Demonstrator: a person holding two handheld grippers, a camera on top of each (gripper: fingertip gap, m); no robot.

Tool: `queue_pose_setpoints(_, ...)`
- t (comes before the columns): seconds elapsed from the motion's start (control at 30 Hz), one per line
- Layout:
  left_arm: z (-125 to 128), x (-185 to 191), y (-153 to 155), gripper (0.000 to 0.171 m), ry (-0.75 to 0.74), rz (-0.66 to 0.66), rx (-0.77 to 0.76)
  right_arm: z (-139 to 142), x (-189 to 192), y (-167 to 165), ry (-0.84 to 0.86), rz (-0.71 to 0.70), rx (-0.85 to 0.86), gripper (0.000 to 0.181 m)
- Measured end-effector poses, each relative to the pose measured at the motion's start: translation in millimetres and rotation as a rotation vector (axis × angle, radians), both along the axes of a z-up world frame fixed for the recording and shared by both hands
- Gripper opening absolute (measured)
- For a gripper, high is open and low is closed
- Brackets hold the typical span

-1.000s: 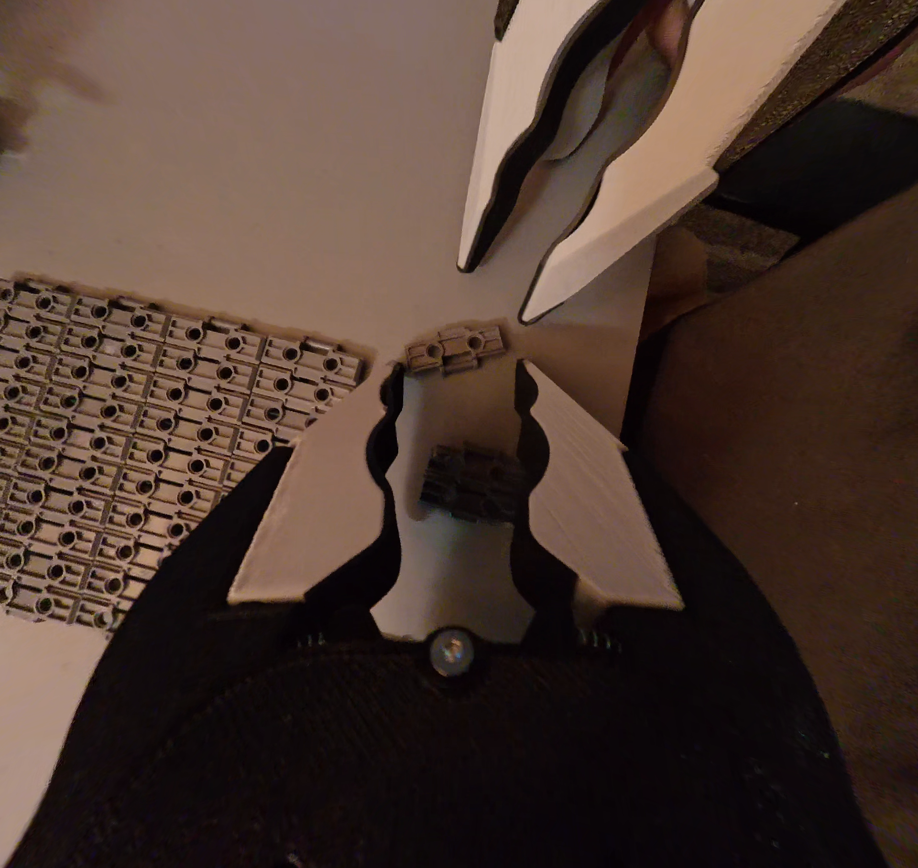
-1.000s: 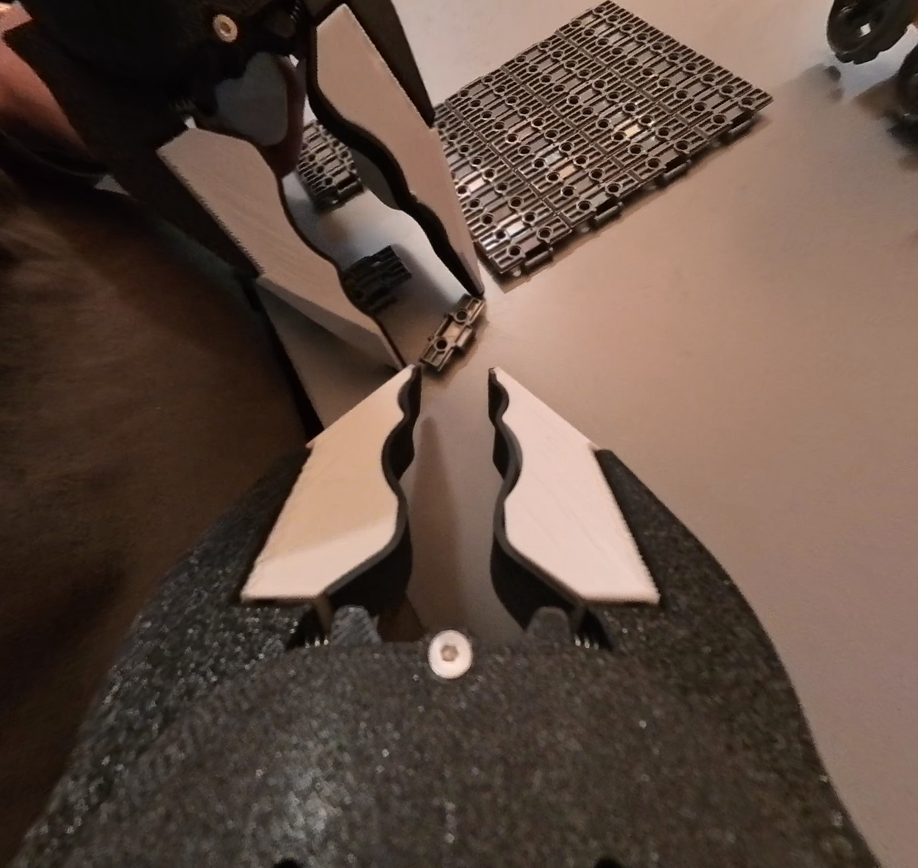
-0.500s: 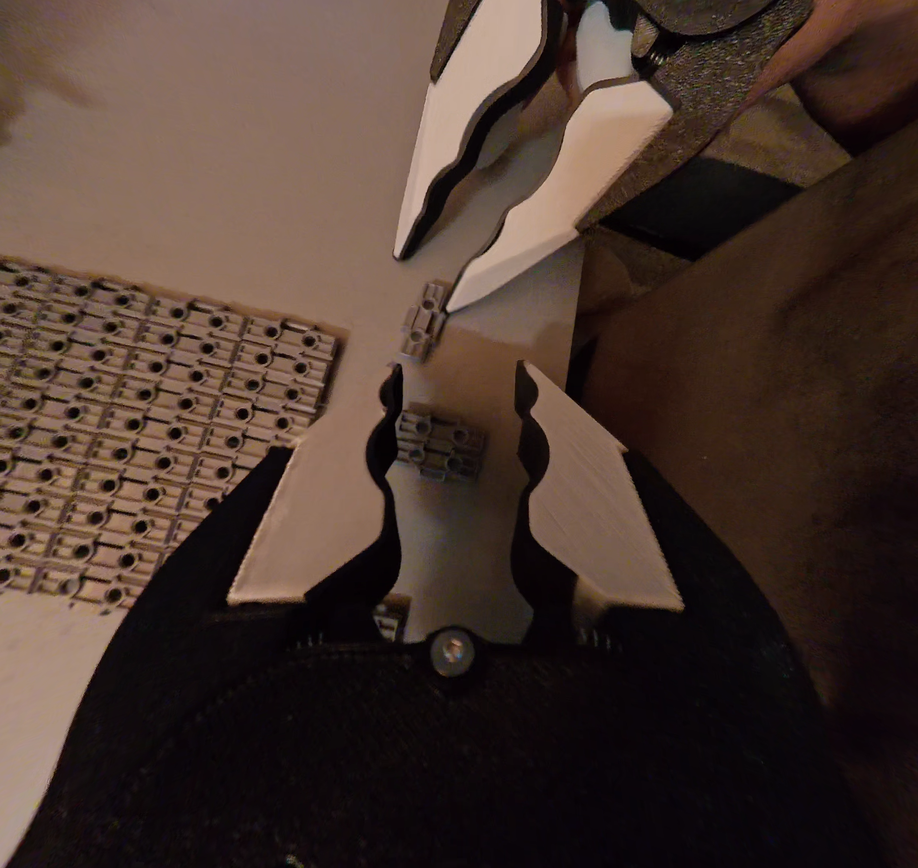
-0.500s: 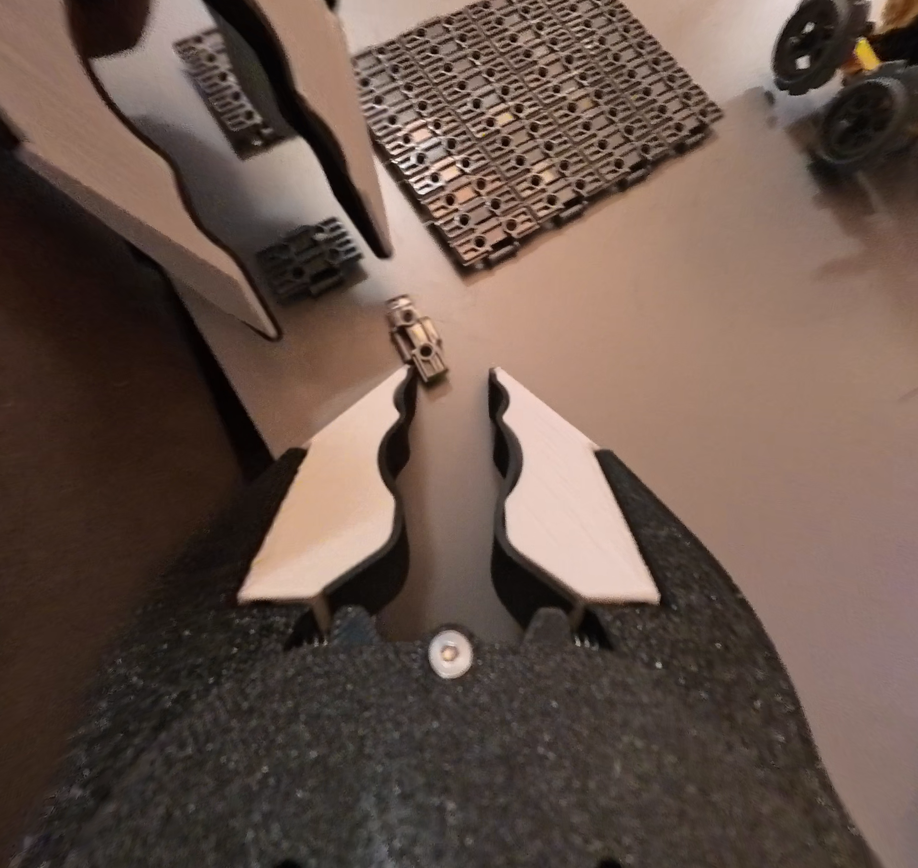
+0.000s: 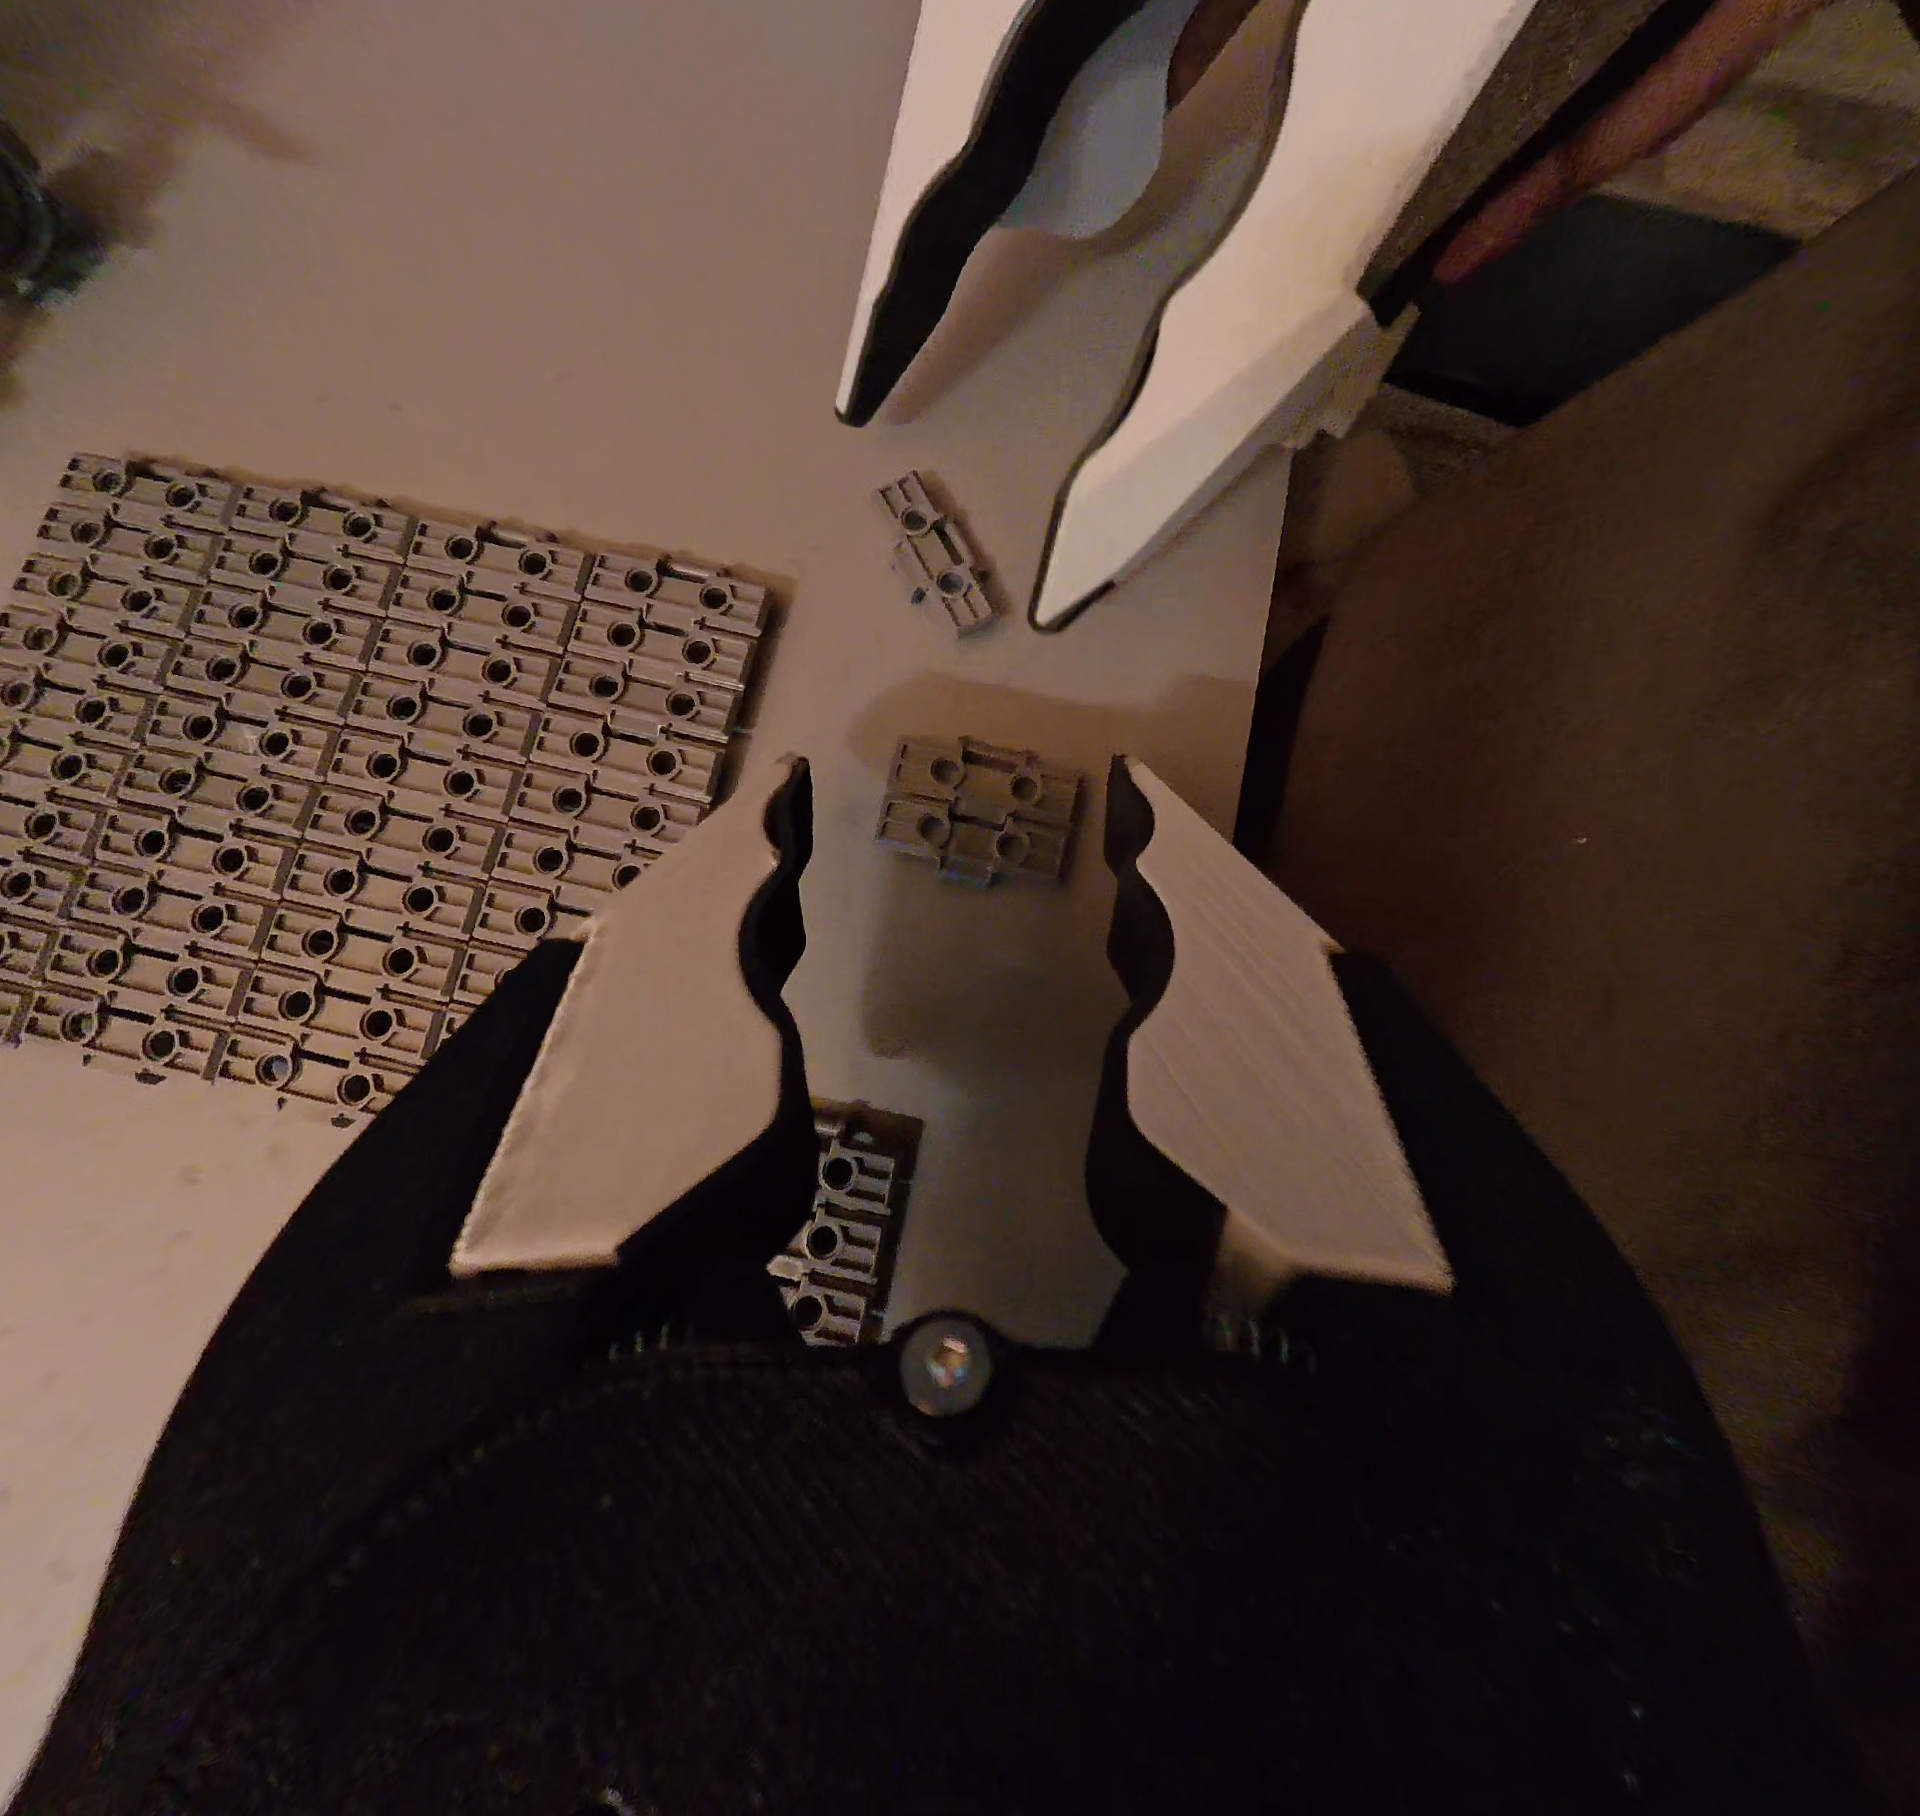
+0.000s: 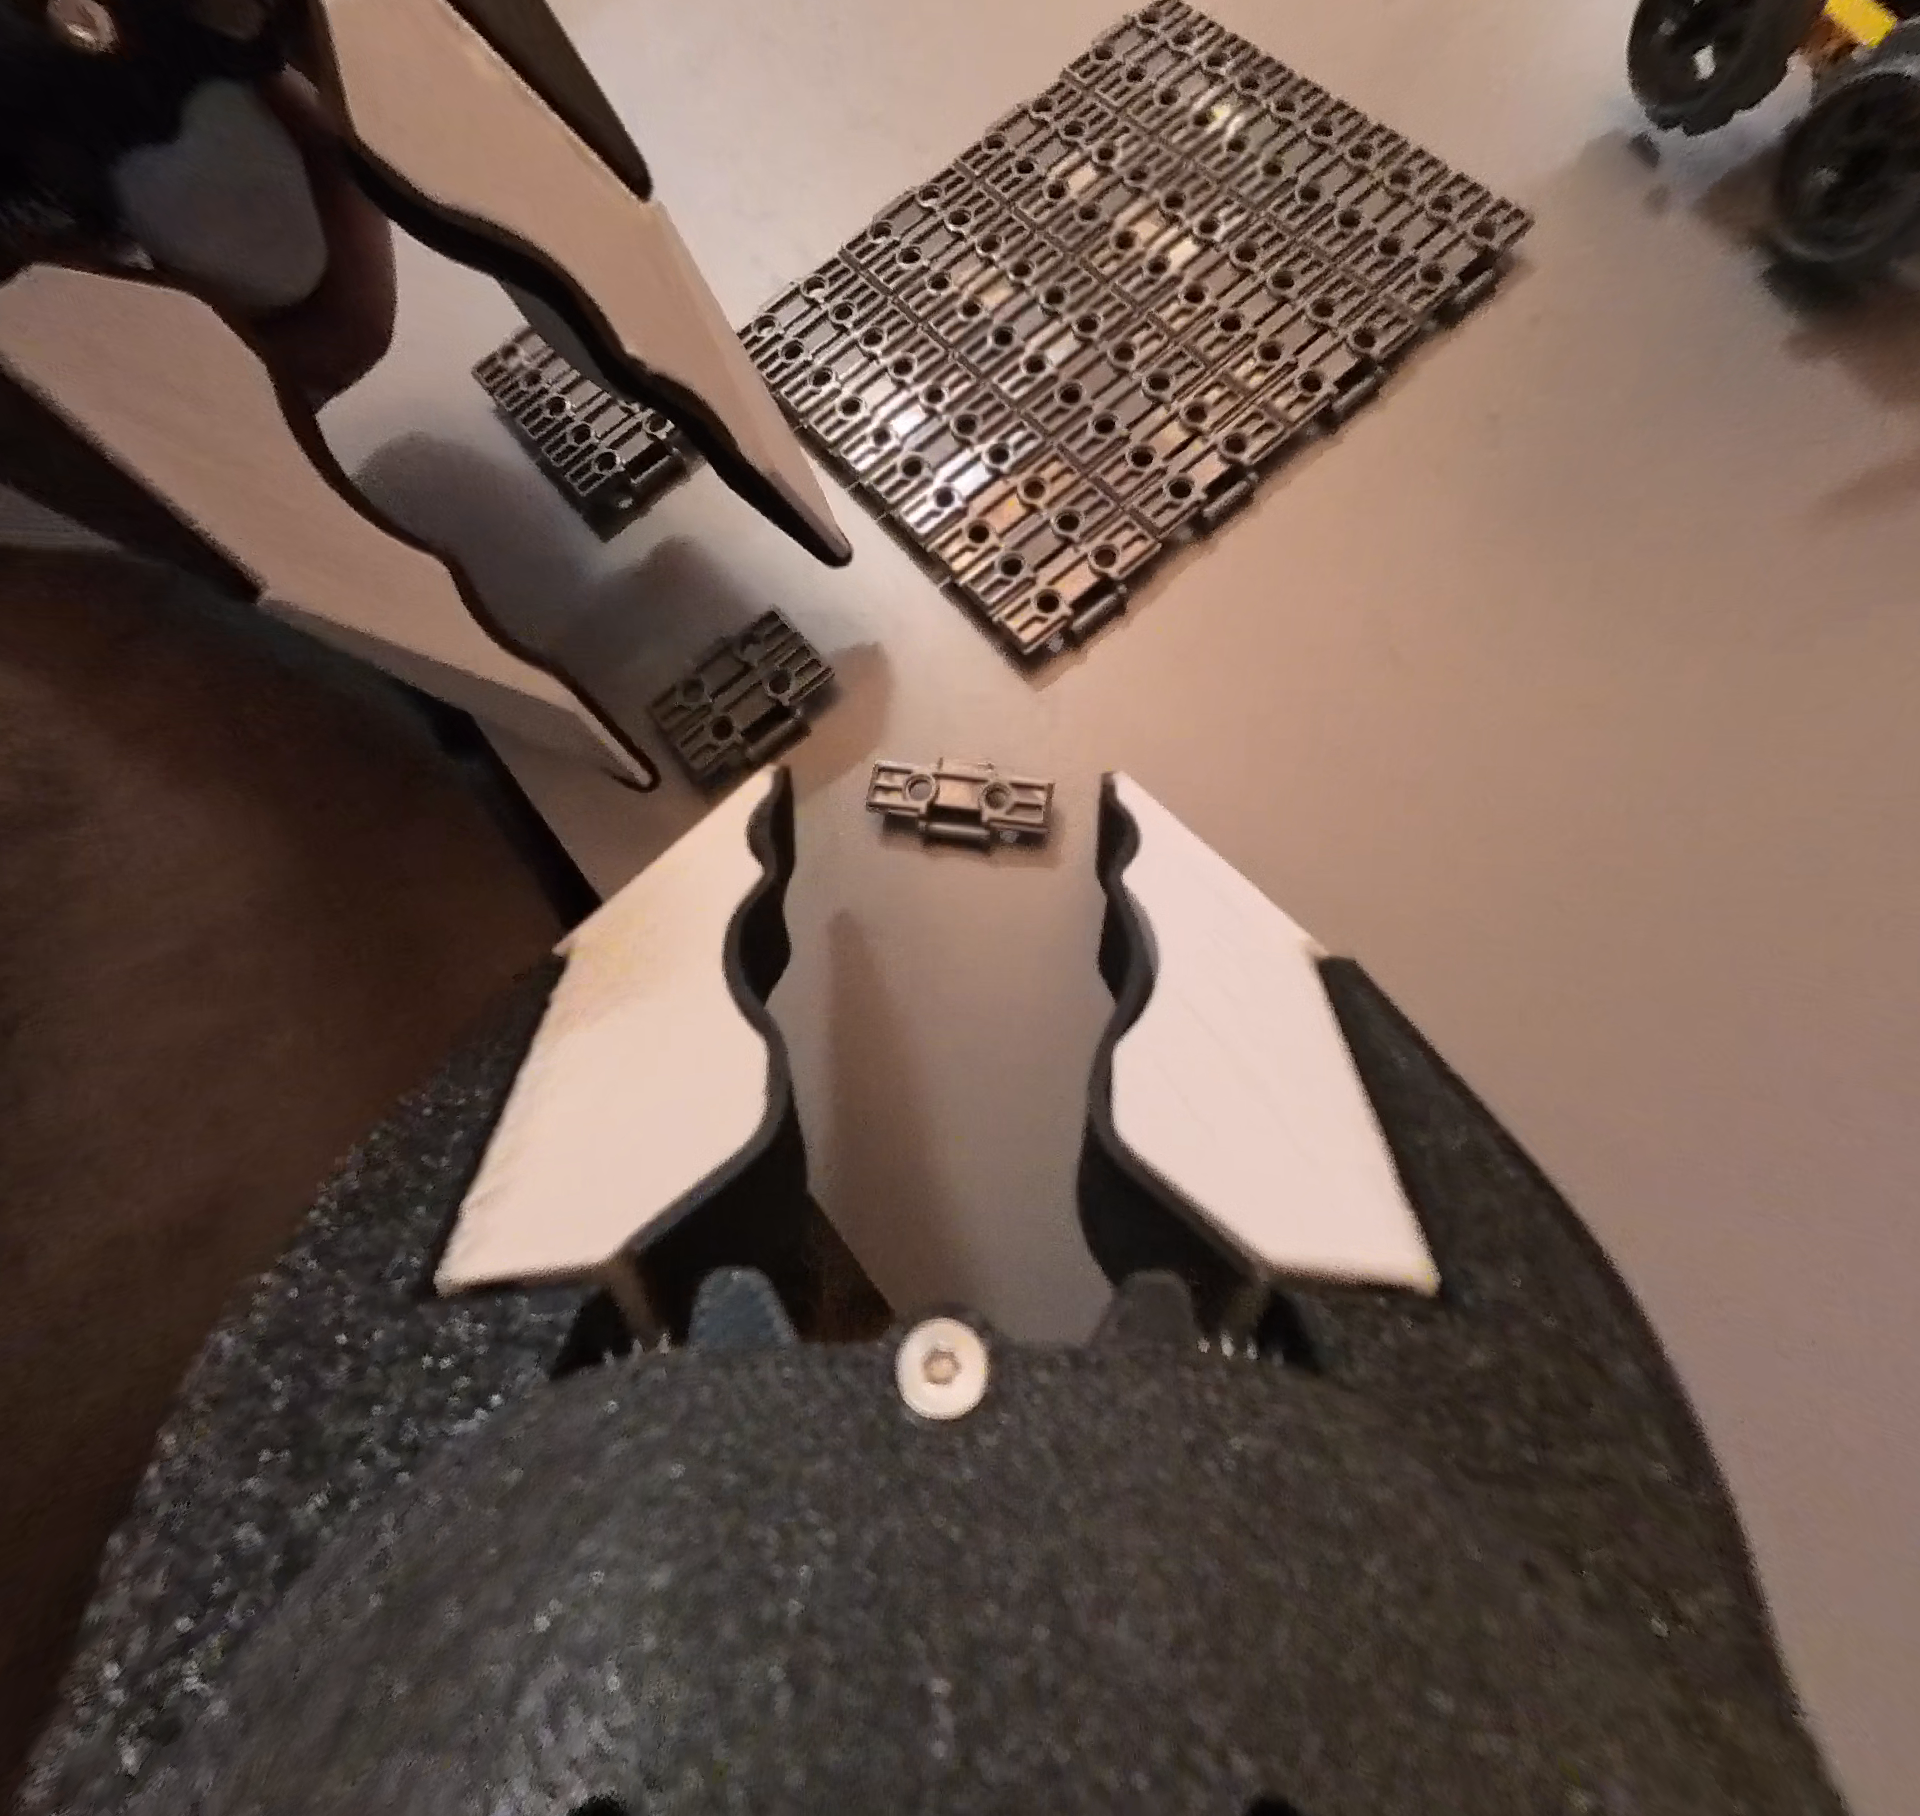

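Observation:
A single grey track link [image 6: 961, 802] lies flat on the pale table just ahead of my right gripper [image 6: 943, 779], which is open and empty. It also shows in the left wrist view [image 5: 940, 566], beside the right gripper [image 5: 951, 514]. A small block of two joined links [image 5: 982, 810] lies between the tips of my left gripper [image 5: 956, 769], which is open and empty. In the right wrist view that block [image 6: 743, 696] sits under the left gripper [image 6: 738, 665].
A large mat of joined grey links [image 5: 364, 779] lies left of the grippers and shows in the right wrist view [image 6: 1132, 353]. Another short strip of links [image 6: 582, 441] lies behind the left gripper. Black wheels [image 6: 1766, 104] stand far right. The table edge [image 5: 1257, 727] is close by.
The right gripper's jaws have opened wider and the single link now lies crosswise at its tips. The left gripper has drawn back, so the two-link block sits at its tips.

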State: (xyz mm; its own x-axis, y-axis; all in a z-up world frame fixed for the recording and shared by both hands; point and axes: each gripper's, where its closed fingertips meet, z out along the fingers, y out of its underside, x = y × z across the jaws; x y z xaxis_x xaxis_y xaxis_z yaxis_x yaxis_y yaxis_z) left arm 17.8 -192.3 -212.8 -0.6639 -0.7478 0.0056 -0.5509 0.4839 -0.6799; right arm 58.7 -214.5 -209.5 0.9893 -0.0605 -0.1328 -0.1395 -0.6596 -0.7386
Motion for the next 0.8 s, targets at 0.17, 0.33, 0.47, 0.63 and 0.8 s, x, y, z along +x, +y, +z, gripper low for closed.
queue_pose_setpoints(0.17, 1, 0, 2, 0.055, -0.010, 0.006, -0.015, -11, -4, 2, -0.076, -0.046, -0.075, 0.053)
queue_pose_setpoints(0.33, -2, -2, 4, 0.055, -0.007, 0.001, -0.016, -15, 3, 2, -0.163, -0.058, -0.106, 0.038)
queue_pose_setpoints(0.47, -6, -5, 0, 0.056, 0.012, -0.026, -0.050, -6, -19, 10, -0.168, 0.144, -0.014, 0.038)
queue_pose_setpoints(0.63, -12, -5, 5, 0.048, 0.002, -0.033, 0.000, -8, -37, 10, -0.157, 0.398, 0.032, 0.038)
queue_pose_setpoints(0.8, -13, -6, 2, 0.042, 0.017, -0.043, -0.035, -6, -40, 13, -0.138, 0.513, 0.038, 0.038)
